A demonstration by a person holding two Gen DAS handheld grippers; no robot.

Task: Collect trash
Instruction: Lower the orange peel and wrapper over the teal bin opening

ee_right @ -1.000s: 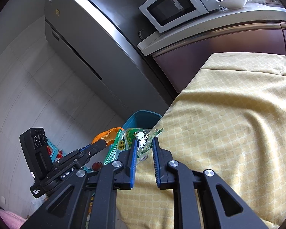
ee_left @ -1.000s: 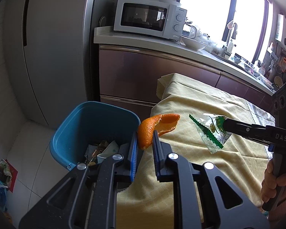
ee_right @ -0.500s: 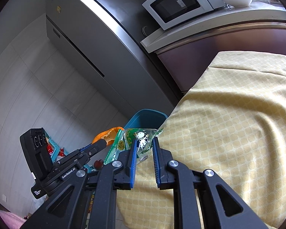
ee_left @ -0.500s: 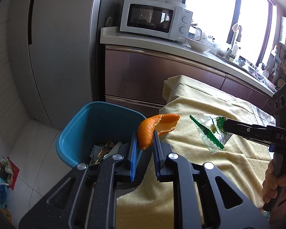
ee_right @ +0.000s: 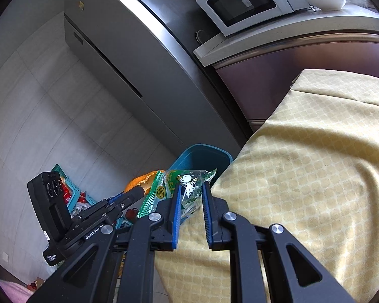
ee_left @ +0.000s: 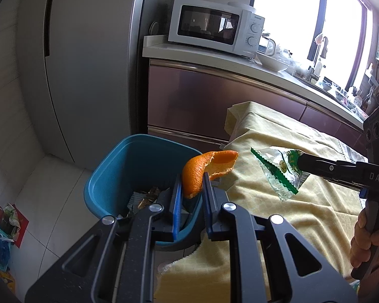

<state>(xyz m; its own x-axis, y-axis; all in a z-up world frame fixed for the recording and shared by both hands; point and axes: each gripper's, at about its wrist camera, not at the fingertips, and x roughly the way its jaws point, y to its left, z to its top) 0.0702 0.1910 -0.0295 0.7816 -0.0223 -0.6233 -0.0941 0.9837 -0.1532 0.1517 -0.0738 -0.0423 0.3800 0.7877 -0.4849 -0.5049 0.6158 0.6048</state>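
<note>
Left fingers point(ee_left: 192, 189): closed to a narrow gap and clamped on the orange peel point(ee_left: 202, 170), gripping its lower end; the rest curls up and free above the tips.
Orange peel handling: light, leathery, springy rather than stiff; likely slightly oily on the skin side. A pinch across a flat stretch of rind, as here, looks secure; the thin curled edge would tear or slip more easily.
Right fingers point(ee_right: 191, 197): also nearly together, pinching the wrapper point(ee_right: 182, 186) by one end, with its zigzag-cut edge sticking out to the side.
Wrapper handling: almost weightless clear and green film, limp and slick; it flutters and can slide out of a loose hold. Best taken well in from the edge, across a doubled or crinkled part.
Where the trash is: both pieces are in the air, the peel over the near rim of the bin point(ee_left: 108, 174), the wrapper over the edge of the tabletop point(ee_left: 303, 217), beside the bin and not yet above it.
Bin: blue, open-topped, on the floor against the cloth-covered tabletop, with scraps already inside.
Step in hand: carrying both pieces to the bin; the peel looks ready to drop, the wrapper needs to come further across first.
Risk: the film may cling to a pad on release.
</note>
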